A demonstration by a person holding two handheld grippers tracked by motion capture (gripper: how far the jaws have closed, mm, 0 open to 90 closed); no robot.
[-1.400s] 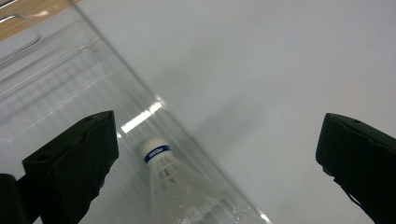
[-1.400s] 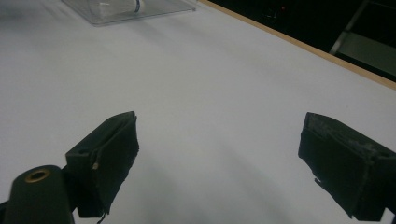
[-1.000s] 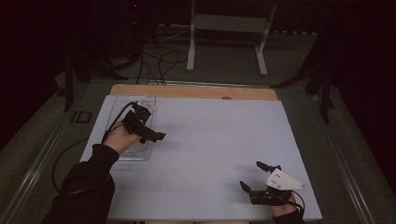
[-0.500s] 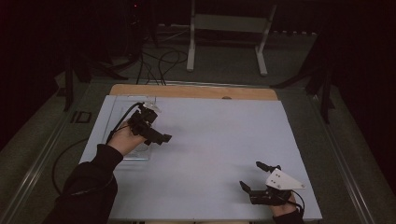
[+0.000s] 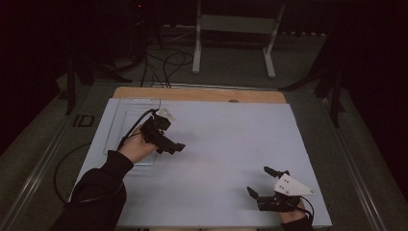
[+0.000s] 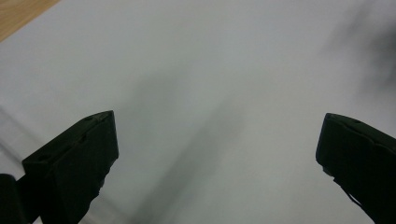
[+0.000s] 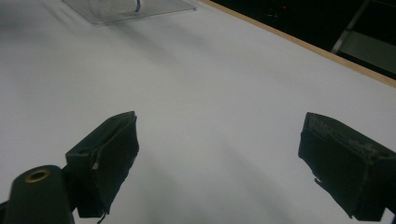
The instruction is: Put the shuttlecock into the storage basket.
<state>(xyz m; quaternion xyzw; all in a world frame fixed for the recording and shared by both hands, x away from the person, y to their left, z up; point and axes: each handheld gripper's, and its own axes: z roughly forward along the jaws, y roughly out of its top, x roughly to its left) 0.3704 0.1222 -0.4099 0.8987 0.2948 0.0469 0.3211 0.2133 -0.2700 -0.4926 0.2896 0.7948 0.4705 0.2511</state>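
Over at the table's left edge lies the clear tray (image 5: 126,126), its long axis running from the near side toward the far edge. The left gripper (image 5: 174,147) hovers just right of it, jaws spread wide with nothing between them, pointing away toward the table's middle. Far off at the near right corner, the right gripper (image 5: 263,183) sits spread and empty too. So the left one looks best placed for that tray.
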